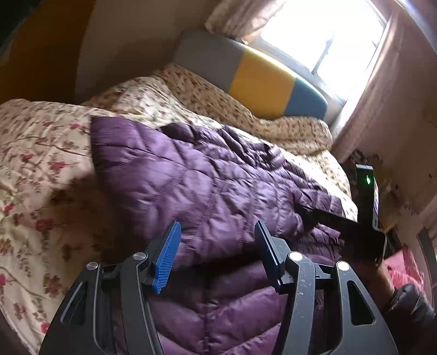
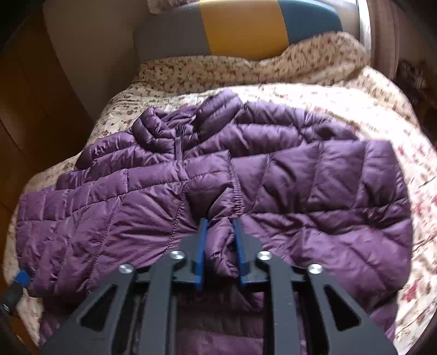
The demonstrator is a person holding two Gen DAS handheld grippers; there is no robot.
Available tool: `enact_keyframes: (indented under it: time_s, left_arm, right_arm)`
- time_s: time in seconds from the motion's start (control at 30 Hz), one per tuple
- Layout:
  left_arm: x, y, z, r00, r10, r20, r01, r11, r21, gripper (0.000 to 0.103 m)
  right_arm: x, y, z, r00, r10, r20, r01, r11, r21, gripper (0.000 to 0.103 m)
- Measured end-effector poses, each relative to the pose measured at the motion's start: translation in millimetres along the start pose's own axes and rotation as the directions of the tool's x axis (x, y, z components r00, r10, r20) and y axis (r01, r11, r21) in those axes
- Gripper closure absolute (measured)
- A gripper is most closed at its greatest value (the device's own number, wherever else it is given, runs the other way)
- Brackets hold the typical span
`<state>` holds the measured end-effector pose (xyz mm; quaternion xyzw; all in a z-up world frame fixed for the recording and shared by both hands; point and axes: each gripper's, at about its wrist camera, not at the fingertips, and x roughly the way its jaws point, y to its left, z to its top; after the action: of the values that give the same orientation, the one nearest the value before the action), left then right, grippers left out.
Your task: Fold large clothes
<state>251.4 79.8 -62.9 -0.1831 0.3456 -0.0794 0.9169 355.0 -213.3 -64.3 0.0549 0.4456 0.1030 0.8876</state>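
Observation:
A quilted purple down jacket (image 2: pixel 300 169) lies spread across a floral bedspread (image 2: pixel 382 109), collar toward the headboard. My right gripper (image 2: pixel 220 222) is shut on a bunched fold of the jacket near its elastic-edged hem, and the fabric fills the narrow gap between the blue pads. My left gripper (image 1: pixel 217 226) hovers open above the jacket (image 1: pixel 169 169) with nothing between its fingers. In the left wrist view the right gripper's black body (image 1: pixel 367 196), with a green light, is at the jacket's right edge. The blue tip of a left finger (image 2: pixel 21 277) shows at the jacket's lower left corner.
A headboard cushion (image 2: pixel 240 24) in grey, yellow and blue stands at the far end of the bed. A bright window (image 1: pixel 327 46) is behind it. Brown wooden furniture (image 2: pixel 32 123) runs along the left side. Pink cloth (image 1: pixel 407 267) lies low at the right.

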Motion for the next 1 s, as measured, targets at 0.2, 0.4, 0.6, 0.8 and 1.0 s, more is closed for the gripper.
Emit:
enact_keyframes:
  time_s: [0.2,0.4,0.6,0.8,1.0]
  left_arm:
    - [4.6,13.9,4.9,1.000,0.027,-0.001,-0.027,0.999,-0.026,0.048]
    - [30.4,9.8,16.2,0.999,0.047,-0.019,-0.047,0.999,-0.012,0.048]
    - [69.1,0.6,24.0,0.984,0.158,-0.079,-0.153,0.986,0.069,0.048]
    - [101.5,8.7,11.3,0.960,0.229,-0.162,-0.212,0.970,0.118,0.050]
    - [80.8,9.8,16.3,0.970,0.204,-0.134,-0.196,0.978,0.075,0.046]
  right_arm:
    - [-8.8,-23.5,3.6,0.984,-0.174,0.049,0.174,0.985,0.005,0.094]
    - [-21.3,-66.6,-5.6,0.952,-0.305,0.037,0.303,0.952,0.045,0.094]
    - [-17.7,-89.2,-15.7,0.934,-0.357,0.004,0.357,0.933,0.047,0.094]
    - [0.6,-89.7,-28.8,0.927,-0.374,-0.005,0.375,0.927,0.017,0.094]
    - [-5.8,-93.7,-23.5,0.935,-0.356,-0.011,0.356,0.934,0.022,0.084]
